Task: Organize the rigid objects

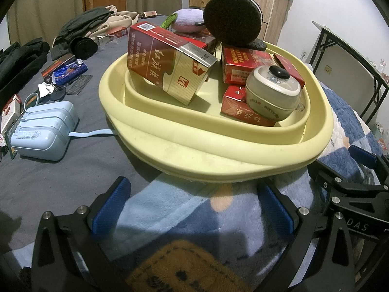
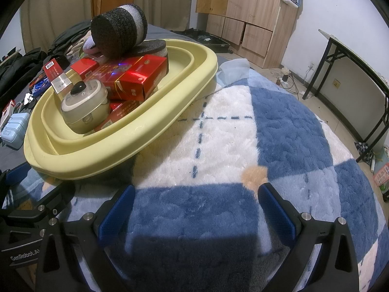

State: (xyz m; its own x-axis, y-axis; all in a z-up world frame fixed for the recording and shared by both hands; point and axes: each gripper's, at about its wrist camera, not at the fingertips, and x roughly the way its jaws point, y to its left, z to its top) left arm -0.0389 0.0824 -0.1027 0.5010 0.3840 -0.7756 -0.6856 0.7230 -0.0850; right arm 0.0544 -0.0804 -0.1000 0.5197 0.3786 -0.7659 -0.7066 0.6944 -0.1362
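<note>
A pale yellow basin [image 1: 194, 143] sits on the bed and also shows in the right wrist view [image 2: 116, 146]. It holds a red and gold carton [image 1: 167, 63], several red boxes [image 1: 245, 65], a small grey lidded pot [image 1: 272, 92] and a black and white foam roll [image 1: 233, 19]. The pot [image 2: 85, 107], red boxes [image 2: 143, 77] and foam roll [image 2: 119, 32] show in the right wrist view too. My left gripper [image 1: 194, 206] is open and empty just in front of the basin. My right gripper [image 2: 194, 209] is open and empty over the blanket, right of the basin.
A light blue plug-in device [image 1: 43, 129], small boxes [image 1: 68, 69] and dark clothes [image 1: 80, 29] lie on the grey sheet left of the basin. A blue and white fleece blanket [image 2: 267, 126] covers the bed. A black folding table [image 2: 352, 77] and wooden cabinets [image 2: 245, 17] stand beyond.
</note>
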